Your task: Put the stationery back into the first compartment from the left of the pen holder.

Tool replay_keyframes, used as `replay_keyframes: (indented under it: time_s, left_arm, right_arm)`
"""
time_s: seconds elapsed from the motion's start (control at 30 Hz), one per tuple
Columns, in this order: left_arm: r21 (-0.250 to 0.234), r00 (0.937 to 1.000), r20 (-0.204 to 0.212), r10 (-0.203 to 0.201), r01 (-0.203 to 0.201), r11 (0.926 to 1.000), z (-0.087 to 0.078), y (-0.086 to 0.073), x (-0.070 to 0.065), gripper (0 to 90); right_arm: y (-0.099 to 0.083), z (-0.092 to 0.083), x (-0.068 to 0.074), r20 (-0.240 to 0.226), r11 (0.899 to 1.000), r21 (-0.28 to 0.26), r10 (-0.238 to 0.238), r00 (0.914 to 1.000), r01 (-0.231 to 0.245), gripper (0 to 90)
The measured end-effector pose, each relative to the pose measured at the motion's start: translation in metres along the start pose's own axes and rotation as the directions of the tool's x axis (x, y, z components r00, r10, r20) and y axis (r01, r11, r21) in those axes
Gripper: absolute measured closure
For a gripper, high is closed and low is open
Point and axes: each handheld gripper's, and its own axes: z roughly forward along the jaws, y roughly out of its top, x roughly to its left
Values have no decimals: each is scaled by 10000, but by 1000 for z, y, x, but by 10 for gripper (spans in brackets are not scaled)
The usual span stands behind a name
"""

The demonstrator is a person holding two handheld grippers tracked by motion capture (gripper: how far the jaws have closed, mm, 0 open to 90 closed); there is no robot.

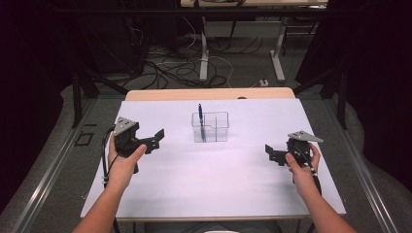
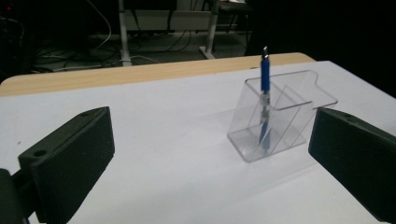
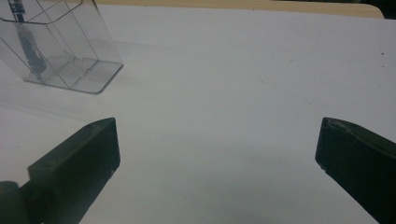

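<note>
A clear plastic holder [image 1: 214, 127] with divided compartments stands at the middle of the white table [image 1: 209, 189]. A blue pen [image 1: 199, 115] stands upright in its left compartment. My left gripper [image 1: 156, 141] is held at the left of the table, pointing towards the holder, open and with nothing between its fingers. In the left gripper view the holder [image 2: 289, 126] and the pen [image 2: 265, 74] lie ahead between the wide jaws [image 2: 210, 140]. My right gripper [image 1: 272, 154] hovers at the right, open and empty. The right gripper view has the holder [image 3: 79, 56] at its upper left.
The table's wooden far edge [image 1: 209, 93] runs behind the white surface. Beyond it are a floor with tangled cables [image 1: 170, 68] and the legs of another table [image 1: 278, 58]. Bare white surface lies between the two grippers and in front of the holder.
</note>
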Motion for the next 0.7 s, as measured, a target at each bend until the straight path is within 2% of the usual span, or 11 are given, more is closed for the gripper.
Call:
replay_keyframes:
  time_s: [0.07, 0.17, 0.4, 0.57, 0.7]
  left_arm:
    - [75, 9998, -217, 45, -44, 10000, -3, -7, 5, 2]
    - [169, 9971, -761, 71, -58, 9998, -6, -16, 11, 4]
    - [295, 9894, -1447, 138, -97, 9995, -15, -33, 27, 6]
    - [485, 9835, -1807, -63, 153, 9987, -20, -44, 38, 7]
    - [624, 9763, -2141, -319, 462, 9970, -24, -52, 50, 7]
  right_arm:
    - [0, 0, 1, -11, 10000, -1, -12, 10000, 12, 0]
    - [0, 0, 1, 3, 10000, -1, -85, 10000, 85, 0]
    - [0, 0, 1, 27, 10000, -8, -62, 10000, 62, 0]
    - [0, 0, 1, 38, 10000, 28, -27, 10000, 27, 0]
    - [-1, 0, -1, 48, 10000, 55, -74, 10000, 73, 0]
